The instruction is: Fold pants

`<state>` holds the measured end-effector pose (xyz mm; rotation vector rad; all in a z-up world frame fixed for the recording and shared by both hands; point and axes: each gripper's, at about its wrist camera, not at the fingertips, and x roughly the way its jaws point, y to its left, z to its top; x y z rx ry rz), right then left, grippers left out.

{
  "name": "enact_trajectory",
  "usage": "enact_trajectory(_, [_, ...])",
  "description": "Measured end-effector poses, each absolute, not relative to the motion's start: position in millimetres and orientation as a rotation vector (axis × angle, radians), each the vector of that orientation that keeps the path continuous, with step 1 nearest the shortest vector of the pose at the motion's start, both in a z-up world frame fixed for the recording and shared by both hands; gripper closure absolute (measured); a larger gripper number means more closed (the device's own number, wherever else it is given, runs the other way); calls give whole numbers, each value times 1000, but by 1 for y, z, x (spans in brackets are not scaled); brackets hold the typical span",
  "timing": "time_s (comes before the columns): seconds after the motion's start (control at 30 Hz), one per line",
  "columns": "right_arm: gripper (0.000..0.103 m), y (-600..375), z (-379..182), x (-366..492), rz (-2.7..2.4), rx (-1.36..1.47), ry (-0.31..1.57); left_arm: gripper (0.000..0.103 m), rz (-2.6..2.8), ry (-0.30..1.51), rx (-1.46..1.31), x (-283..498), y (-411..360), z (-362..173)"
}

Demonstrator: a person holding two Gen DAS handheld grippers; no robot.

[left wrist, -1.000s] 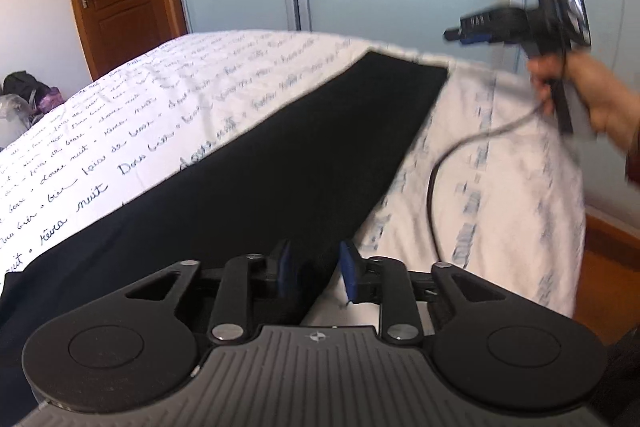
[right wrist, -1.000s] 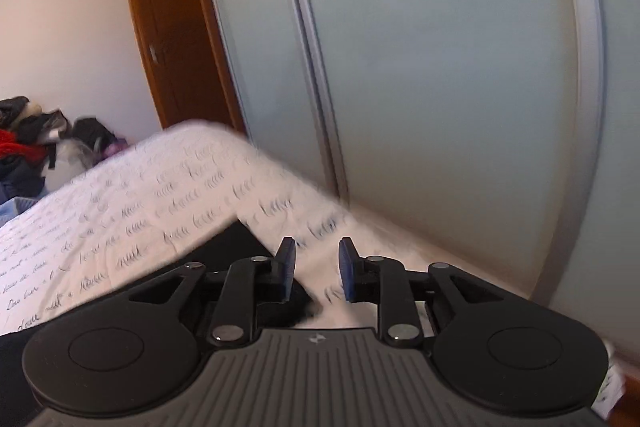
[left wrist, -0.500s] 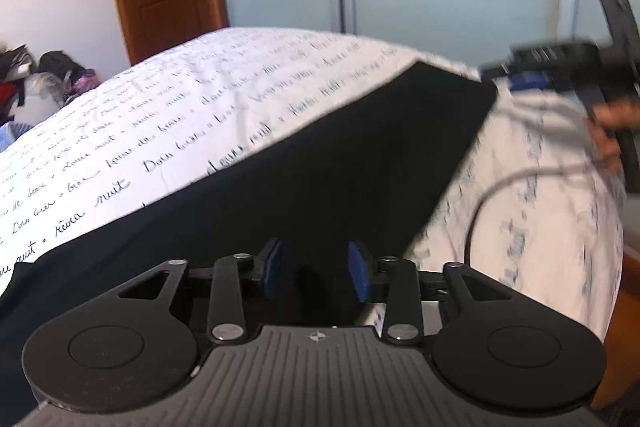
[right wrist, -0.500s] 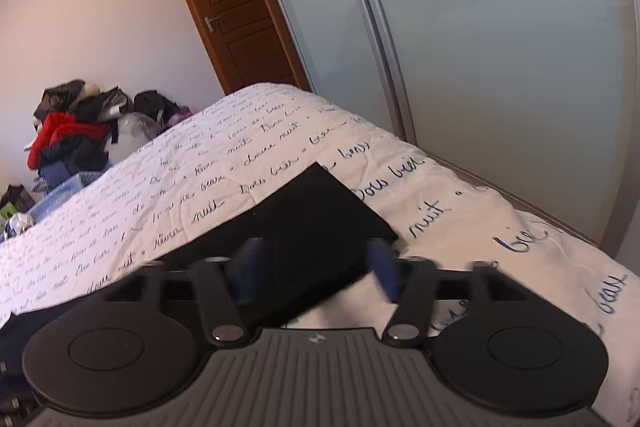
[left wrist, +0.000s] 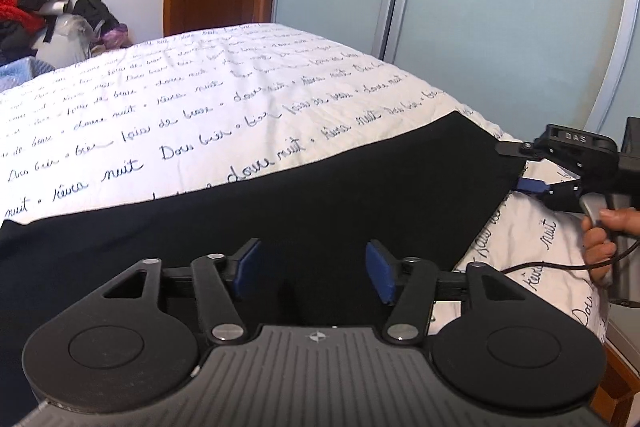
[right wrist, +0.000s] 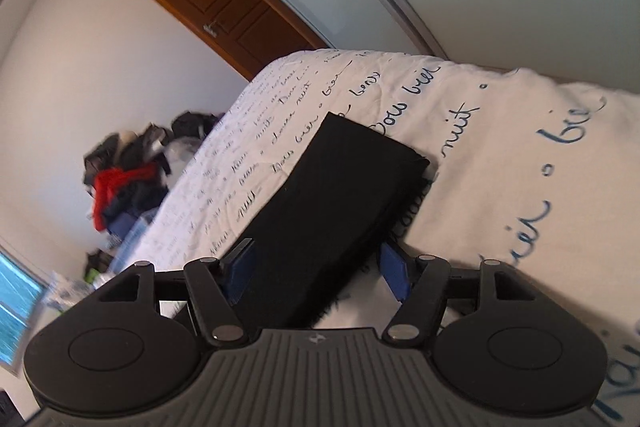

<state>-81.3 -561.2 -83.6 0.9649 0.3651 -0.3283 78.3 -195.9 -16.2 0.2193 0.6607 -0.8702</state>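
In the left wrist view, the long black fabric pants (left wrist: 320, 195) lie flat across the white bedspread printed with blue script (left wrist: 180, 107). The left gripper (left wrist: 312, 269) hovers over them, its jaws having just opened wide with nothing pinched.

In the right wrist view, the right gripper (right wrist: 316, 269) straddles the leg end, jaws apart and not pressing. A clean fold likely needs both grippers to pinch matching edges, through both layers, before lifting.

Bedspread (left wrist: 240, 99) beyond pants (left wrist: 320, 195) bare; clothes pile (left wrist: 36, 11) beside far bed edge.
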Motion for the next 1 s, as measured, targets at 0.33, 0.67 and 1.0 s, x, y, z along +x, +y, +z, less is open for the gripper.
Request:
enact_trajectory(0.33, [66, -588, -99, -54, -343, 1059, 248, 40, -859, 629, 256, 72, -211, -17])
enact_trajectory(0.67, [95, -582, -90, -37, -379, 925, 286, 40, -827, 790, 105, 102, -203, -28])
enact_trajectory(1.0, [95, -512, -48, -7, -338, 397, 395, 42, -859, 986, -234, 140, -193, -35])
